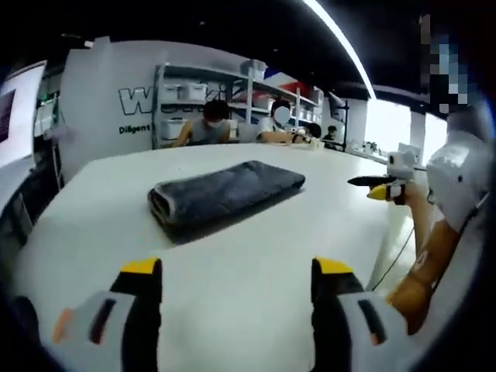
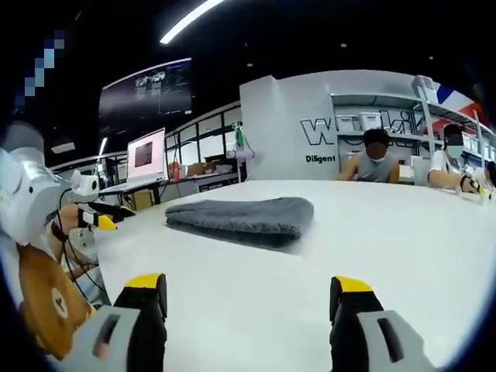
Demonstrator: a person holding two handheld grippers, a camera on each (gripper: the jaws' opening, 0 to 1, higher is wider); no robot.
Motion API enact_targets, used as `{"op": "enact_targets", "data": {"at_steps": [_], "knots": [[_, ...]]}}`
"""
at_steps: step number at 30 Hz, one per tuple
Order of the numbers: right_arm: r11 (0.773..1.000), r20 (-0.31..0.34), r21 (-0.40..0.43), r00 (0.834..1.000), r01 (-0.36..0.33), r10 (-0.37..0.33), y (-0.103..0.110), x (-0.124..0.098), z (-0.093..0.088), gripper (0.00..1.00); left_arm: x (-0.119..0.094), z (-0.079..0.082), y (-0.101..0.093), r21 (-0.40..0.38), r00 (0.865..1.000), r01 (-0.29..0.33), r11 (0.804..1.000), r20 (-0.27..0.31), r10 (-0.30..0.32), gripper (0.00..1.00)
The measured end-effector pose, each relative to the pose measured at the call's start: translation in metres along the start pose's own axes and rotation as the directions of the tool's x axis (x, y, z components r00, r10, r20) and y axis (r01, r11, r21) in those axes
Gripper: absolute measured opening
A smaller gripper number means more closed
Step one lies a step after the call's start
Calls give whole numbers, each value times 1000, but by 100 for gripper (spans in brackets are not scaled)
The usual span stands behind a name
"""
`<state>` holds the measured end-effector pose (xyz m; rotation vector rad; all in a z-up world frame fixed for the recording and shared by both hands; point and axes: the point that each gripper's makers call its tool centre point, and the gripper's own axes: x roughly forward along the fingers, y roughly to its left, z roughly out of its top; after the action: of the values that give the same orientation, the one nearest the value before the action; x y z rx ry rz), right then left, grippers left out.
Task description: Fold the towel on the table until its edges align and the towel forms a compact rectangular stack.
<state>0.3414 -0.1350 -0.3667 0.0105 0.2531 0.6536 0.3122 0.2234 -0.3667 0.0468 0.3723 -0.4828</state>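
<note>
A dark grey towel lies folded into a compact oblong stack on the white table, roughly at the middle of the tabletop. In the left gripper view the left gripper hangs above the near part of the table, well short of the towel, its yellow-tipped jaws spread wide with nothing between them. At the right edge of that view the right gripper shows small, just off the table's edge; whether its jaws are apart cannot be told there. In the right gripper view the right gripper also hovers over bare table near the towel, its jaws spread wide and empty. Two people sit at the far side of the table, with shelving behind them.
</note>
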Motion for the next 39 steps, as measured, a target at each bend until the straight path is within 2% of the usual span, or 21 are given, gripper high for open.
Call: {"op": "enact_targets", "data": {"at_steps": [3, 5, 12, 21, 29, 34, 39], "knots": [[1000, -2, 3, 1000, 0, 0, 0, 0, -1, 91, -2, -3, 1, -22, 1000, -12, 1000, 6, 12, 89], [1000, -3, 8, 1000, -1, 1, -1, 1, -2, 91, -2, -5, 1, -28, 1000, -23, 999, 10, 23, 94], [1000, -8, 14, 1000, -1, 1, -4, 1, -4, 91, -4, -9, 2, -29, 999, -52, 998, -4, 52, 99], [1000, -7, 26, 1000, -10, 10, -4, 2, -6, 91, -3, -14, 0, -37, 999, -50, 998, -17, 49, 99], [999, -3, 43, 1000, -18, 18, -3, 4, -6, 91, -2, -14, -1, -48, 999, -46, 998, -1, 46, 99], [998, 6, 56, 999, -41, 40, -4, 7, 0, 90, -2, -14, -2, -49, 999, -41, 998, 0, 41, 99], [992, 42, 91, 996, -85, 82, -6, 13, 14, 90, -1, -16, -2, -53, 999, -38, 998, 3, 38, 99]]}}
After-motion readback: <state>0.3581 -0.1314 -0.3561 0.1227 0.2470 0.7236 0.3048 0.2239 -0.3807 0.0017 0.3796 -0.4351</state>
